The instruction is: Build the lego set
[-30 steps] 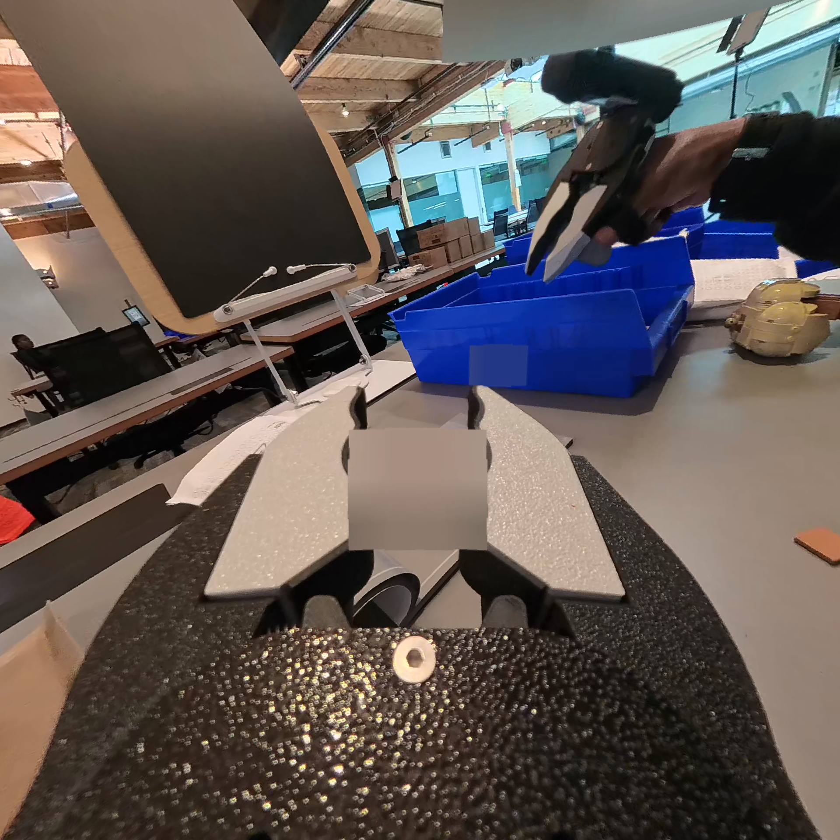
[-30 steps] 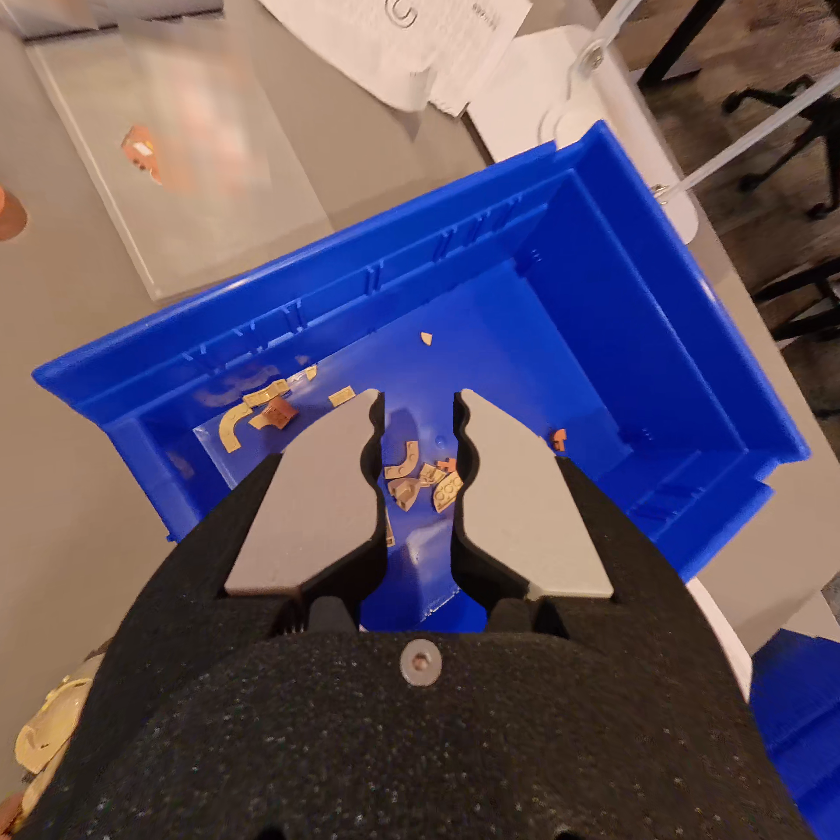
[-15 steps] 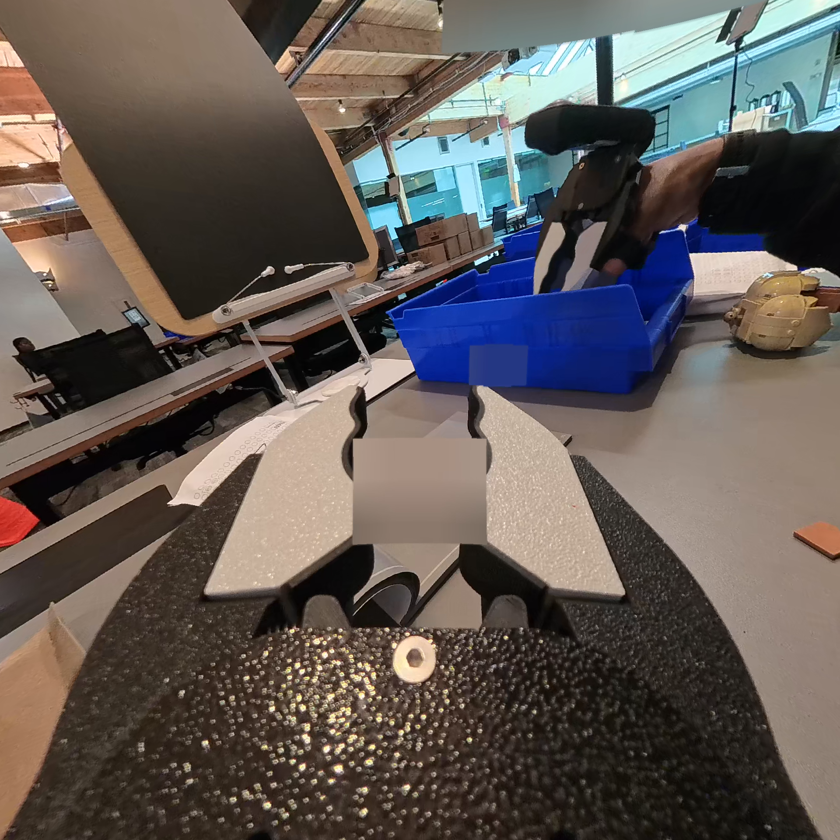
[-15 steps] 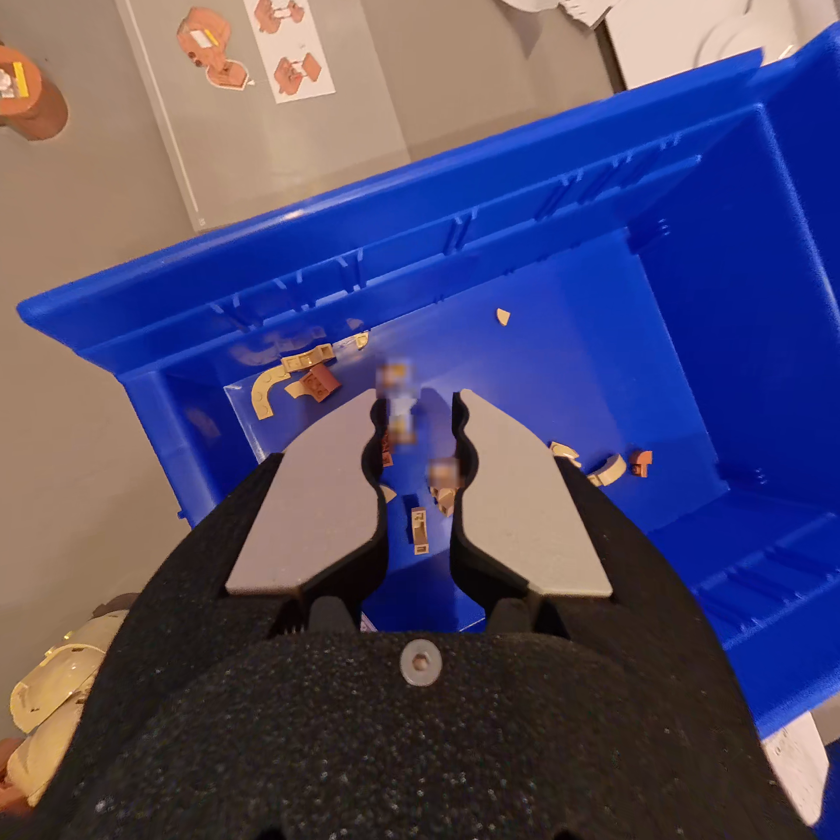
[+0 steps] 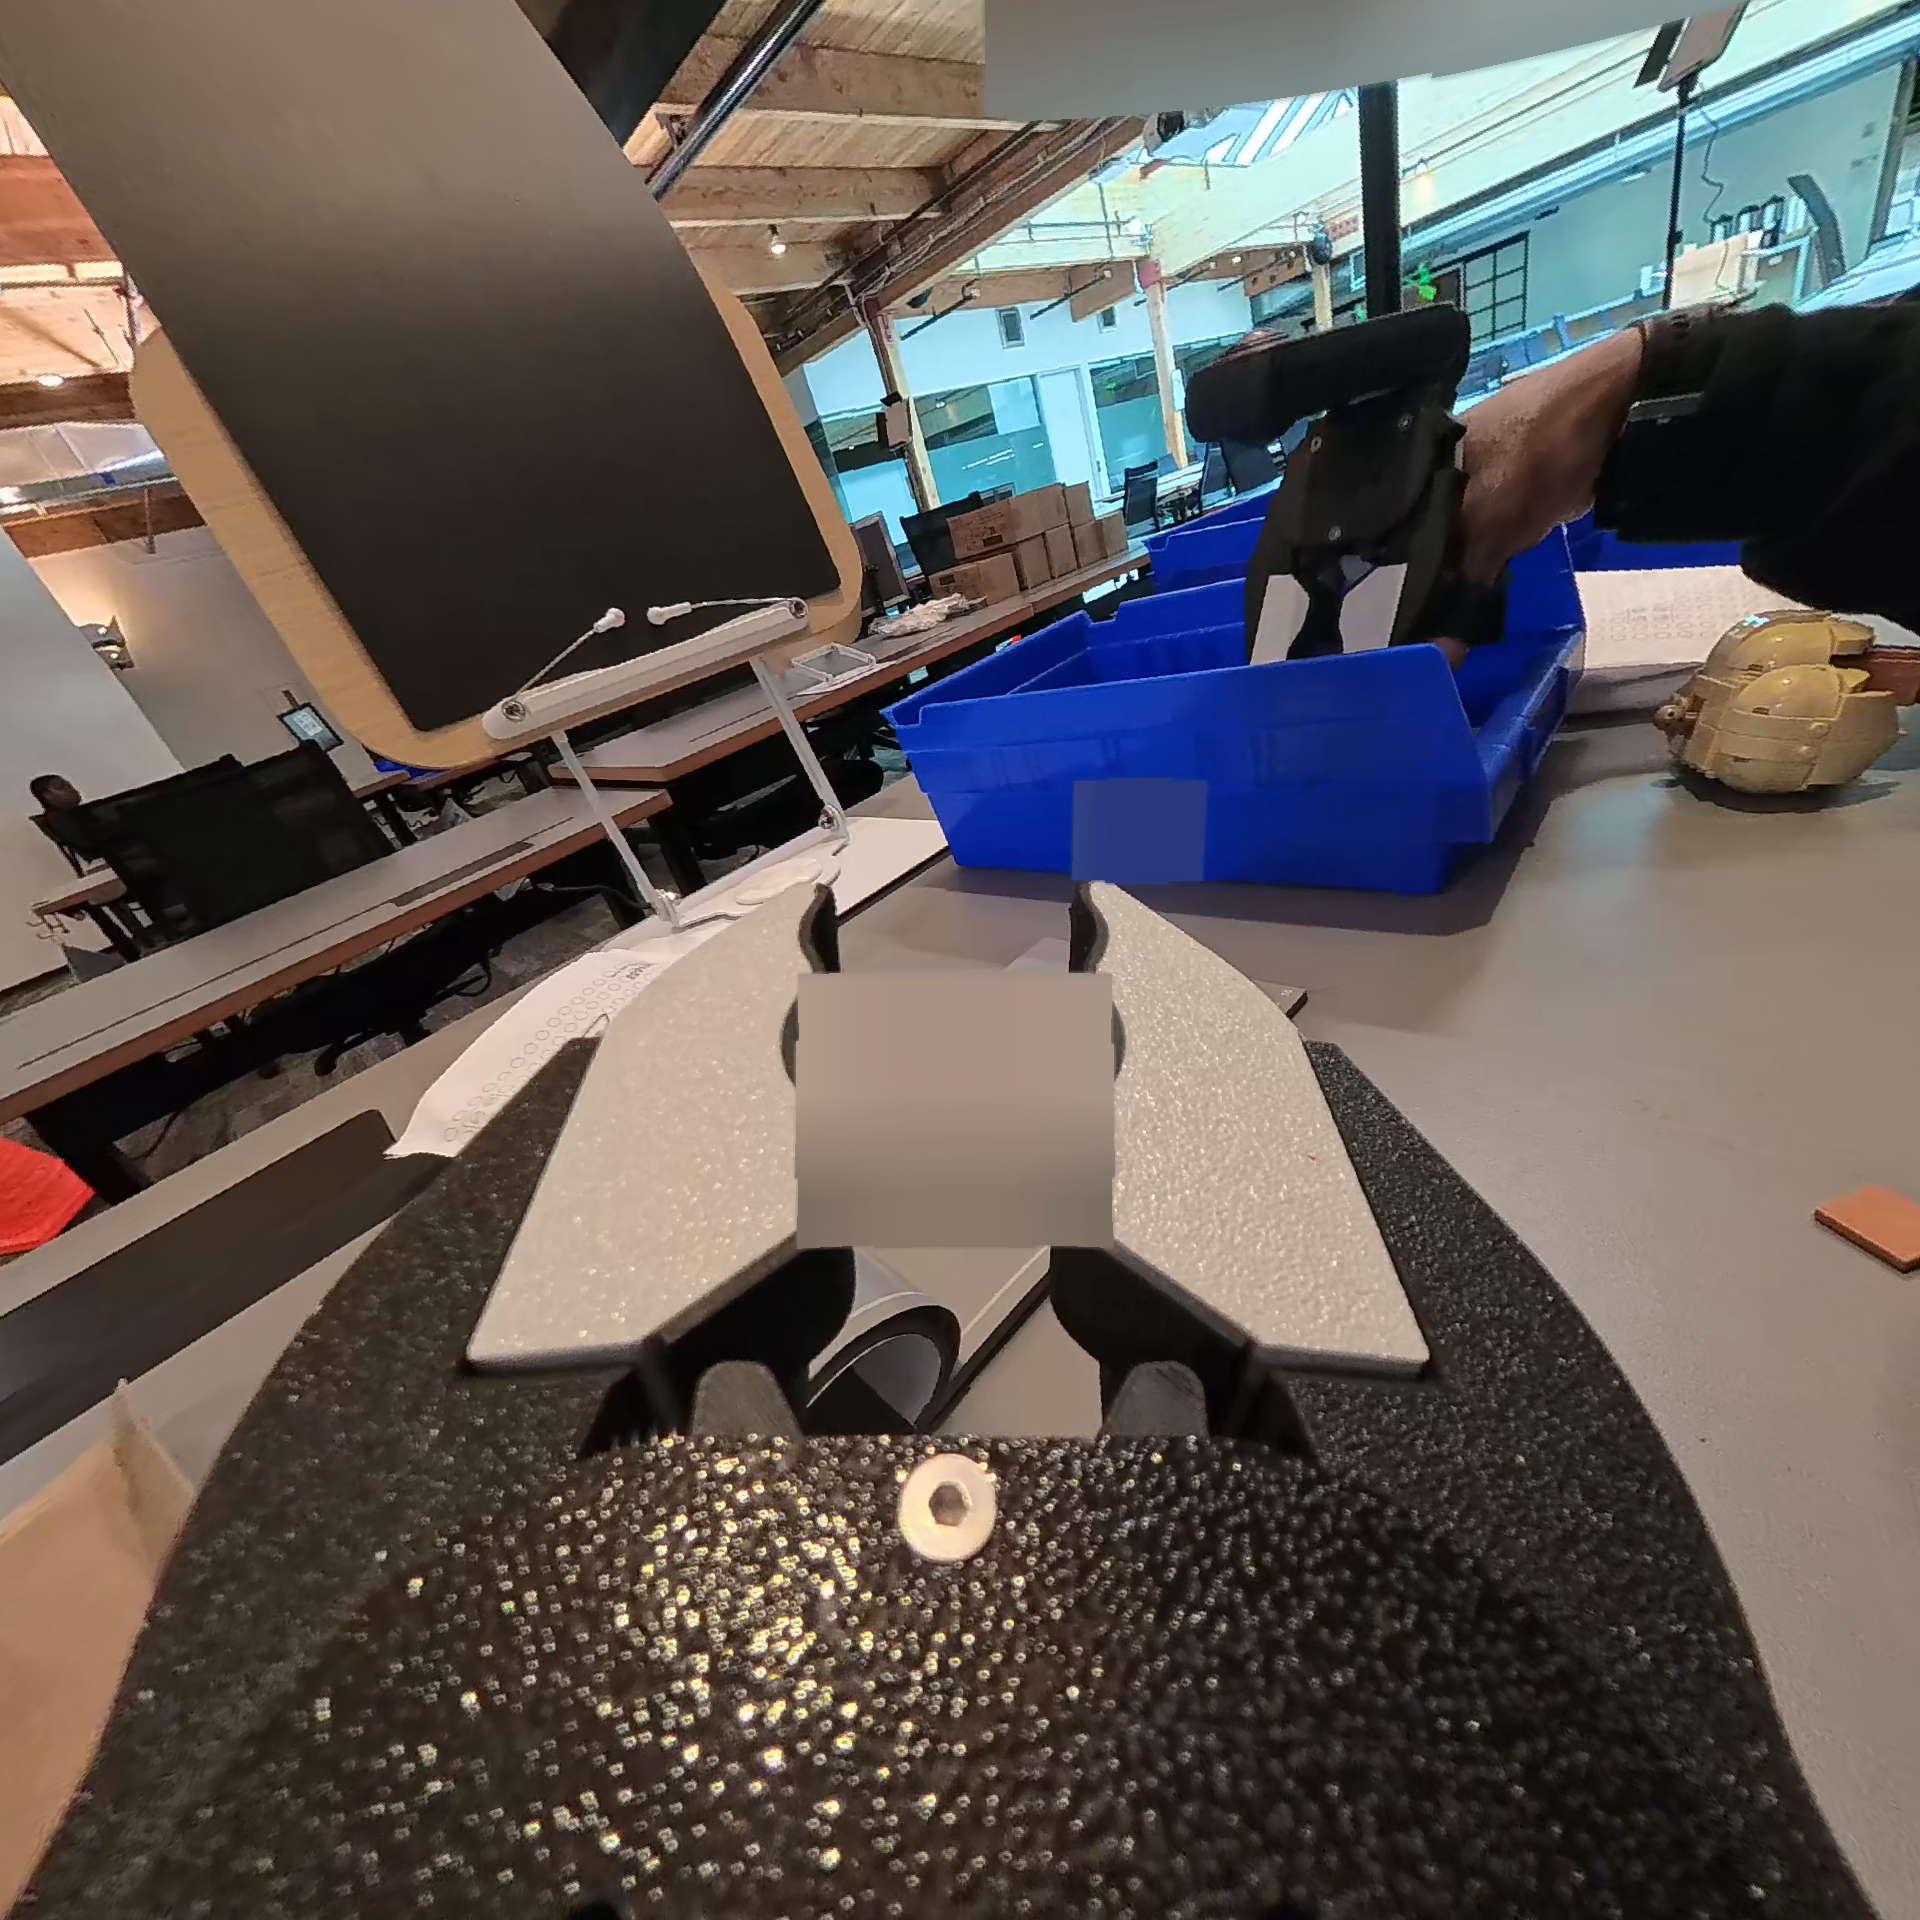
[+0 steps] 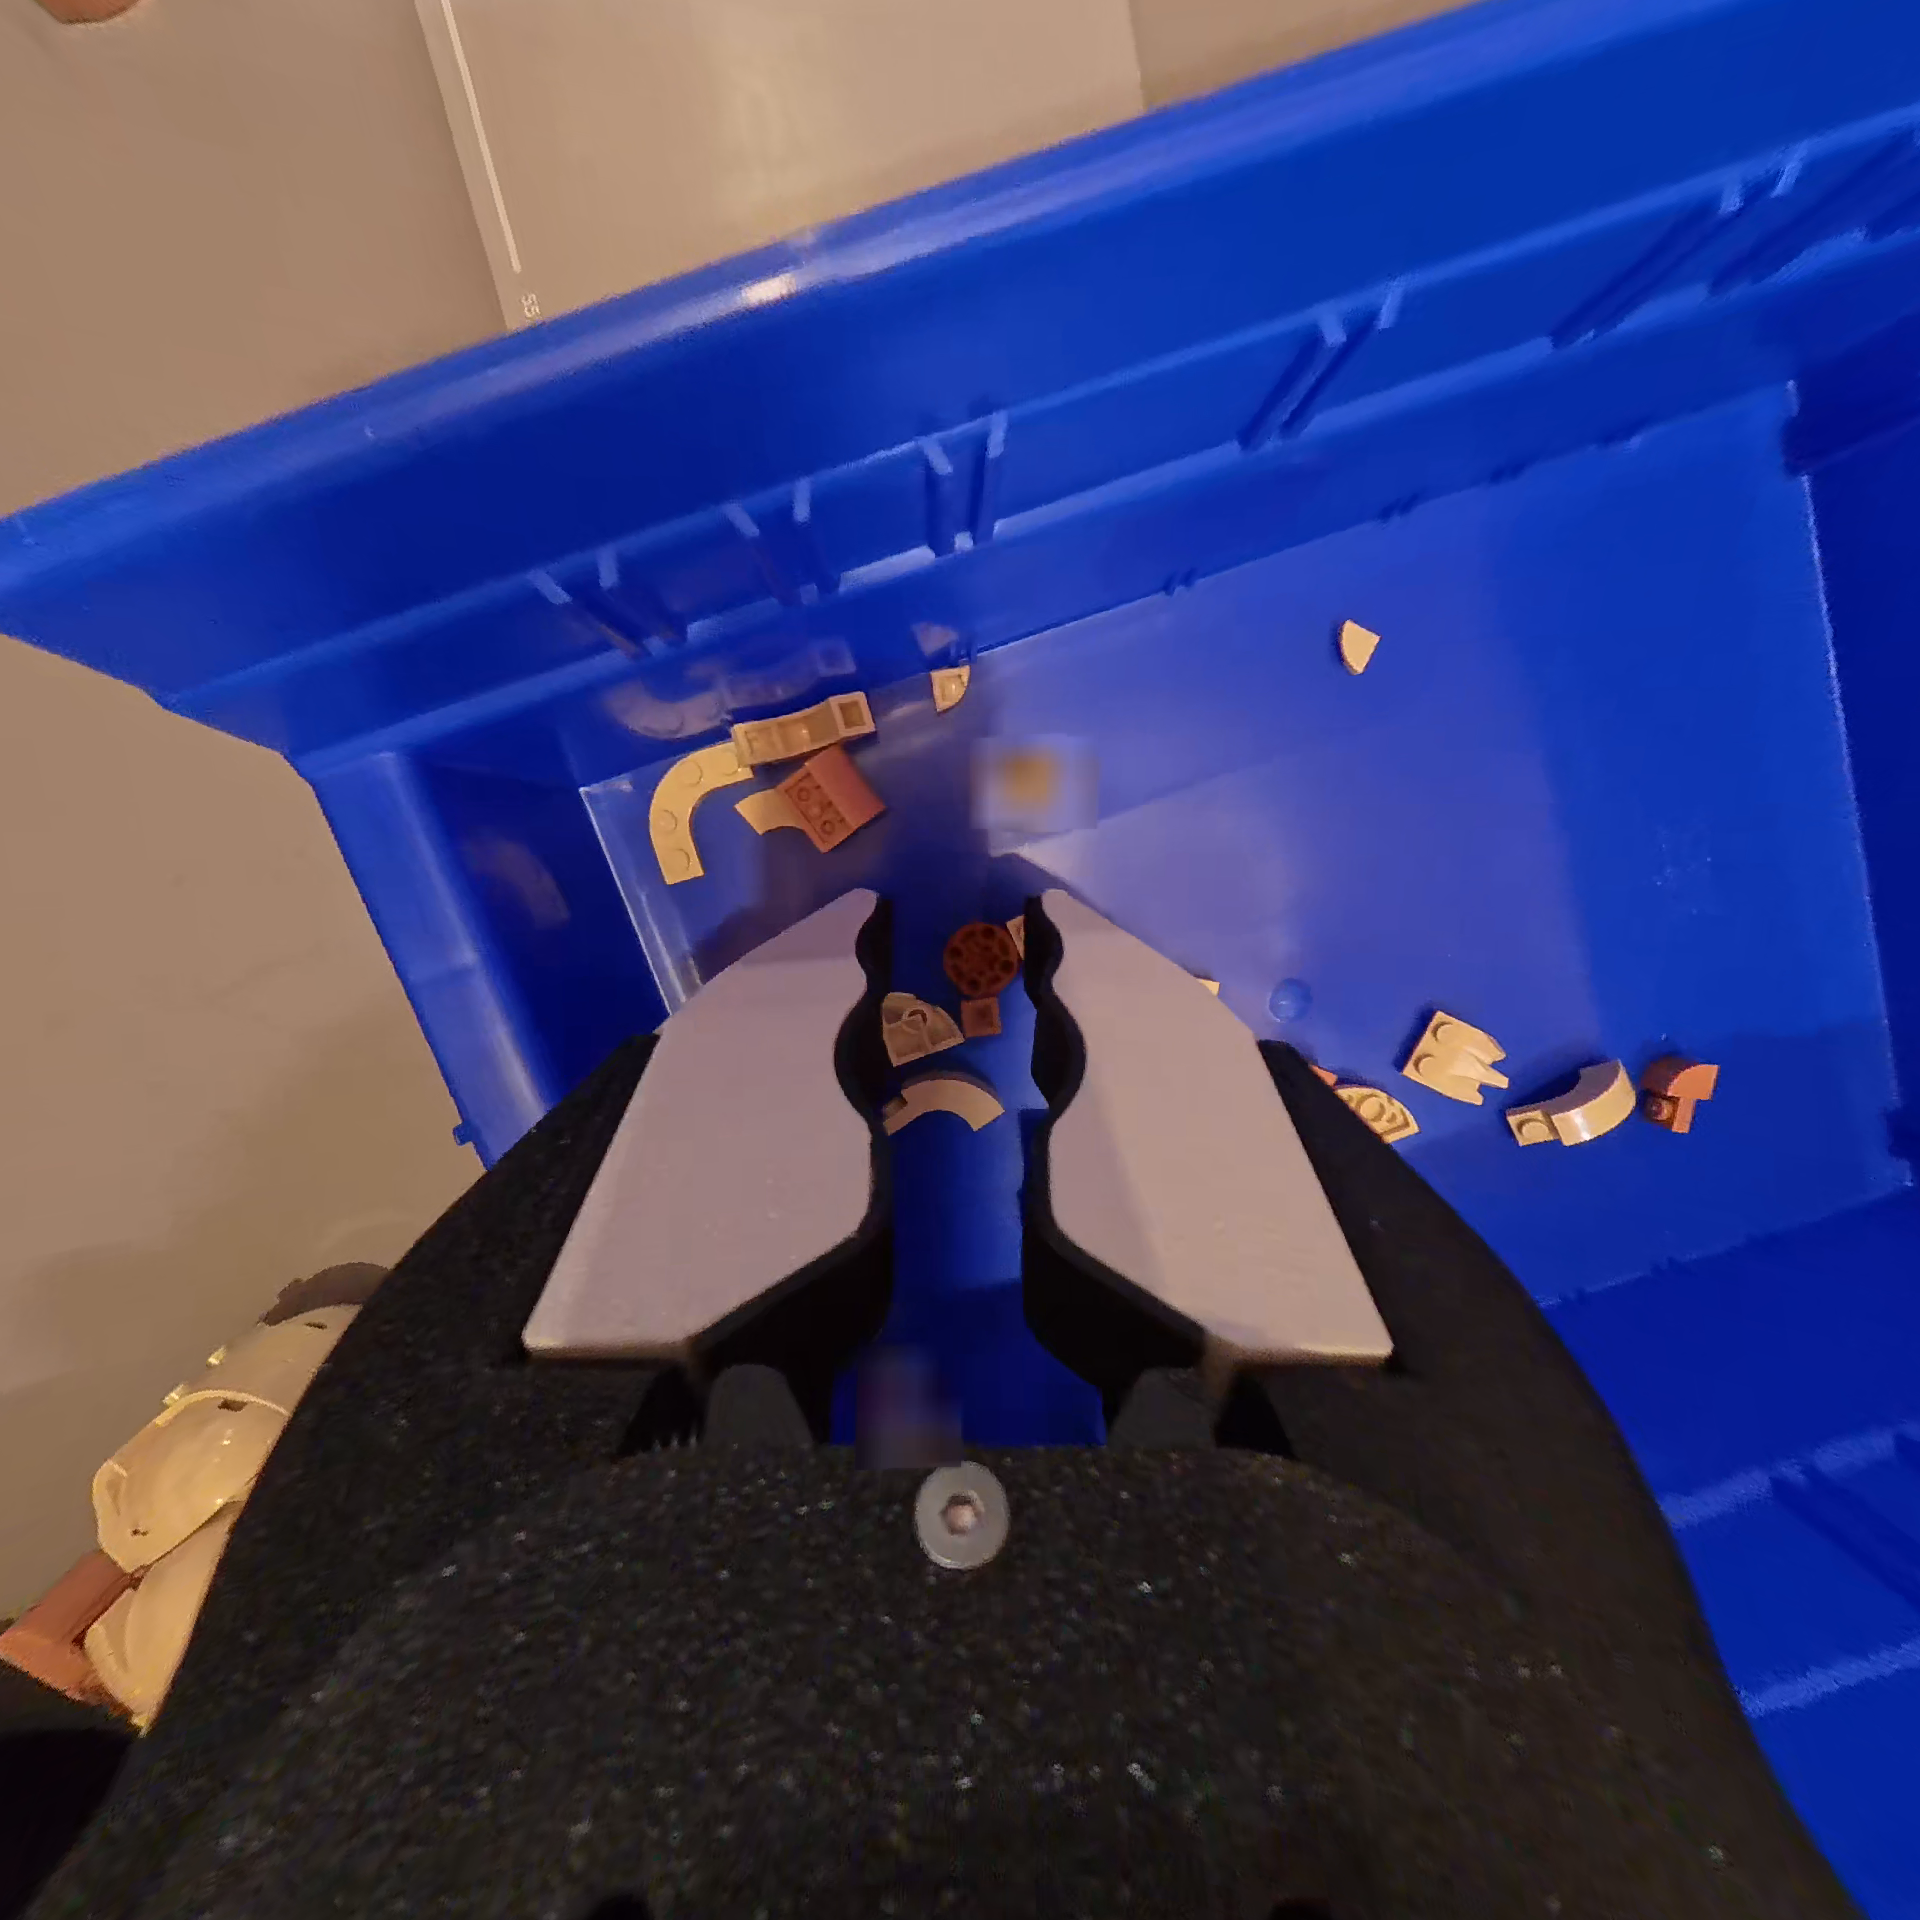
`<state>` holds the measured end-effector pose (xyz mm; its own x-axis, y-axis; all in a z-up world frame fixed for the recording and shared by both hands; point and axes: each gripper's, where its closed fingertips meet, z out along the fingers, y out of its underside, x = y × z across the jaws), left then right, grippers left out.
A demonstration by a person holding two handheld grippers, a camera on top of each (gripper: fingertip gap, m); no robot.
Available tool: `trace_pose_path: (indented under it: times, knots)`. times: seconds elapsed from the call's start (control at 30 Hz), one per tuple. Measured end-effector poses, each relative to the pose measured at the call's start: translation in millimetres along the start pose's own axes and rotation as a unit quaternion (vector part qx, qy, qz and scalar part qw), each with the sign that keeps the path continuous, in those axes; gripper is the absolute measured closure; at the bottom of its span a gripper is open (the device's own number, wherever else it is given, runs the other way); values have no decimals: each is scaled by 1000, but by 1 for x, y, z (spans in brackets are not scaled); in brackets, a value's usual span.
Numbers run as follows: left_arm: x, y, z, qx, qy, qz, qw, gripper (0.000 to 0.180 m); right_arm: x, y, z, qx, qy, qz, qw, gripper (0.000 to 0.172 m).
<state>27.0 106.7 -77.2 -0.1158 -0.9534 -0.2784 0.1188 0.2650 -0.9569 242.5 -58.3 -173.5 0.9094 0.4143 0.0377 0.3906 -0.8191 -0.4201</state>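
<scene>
The right gripper point(image 6: 954, 920) is down inside the blue bin point(image 6: 1143, 343), fingers pointing at the floor of it, parted and gripping nothing. Blue floor shows between the pads on both sides. Right between the tips lies a round brown studded piece point(image 6: 975, 958), closer to the right-hand finger point(image 6: 1049, 966) than to the other one, with no pad pressing on it. Just nearer the gripper's body from the round piece lie a tan wedge piece point(image 6: 916, 1027) and a small brown square piece point(image 6: 981, 1016), then a tan arch piece point(image 6: 940, 1107). The round piece has no long axis to speak of; it lies flat, holes facing up.

Farther out from the round piece, toward the bin's far wall, sits a cluster: a curved tan plate point(image 6: 681, 821) and a reddish-brown slope brick point(image 6: 826, 802). Off to the right lie more tan bits point(image 6: 1452, 1051).

The left gripper point(image 5: 951, 925) hovers over the grey table point(image 5: 1558, 1039), well short of the bin, fingers spread wide. A blurred patch hides most of the space between them; at the tips nothing is held. The right gripper is plainly the nearer one to the round piece. Beside the bin rests a tan model point(image 5: 1782, 712).
</scene>
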Motion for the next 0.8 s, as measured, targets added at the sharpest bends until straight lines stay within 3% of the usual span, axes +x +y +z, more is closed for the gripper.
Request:
trace_pose_path:
  times: [0.8]
  knots:
    - [1, 6, 3, -6, 3, -6, 1000, 138, -28, -12, 25, 7, -56, -59, 997, 147]
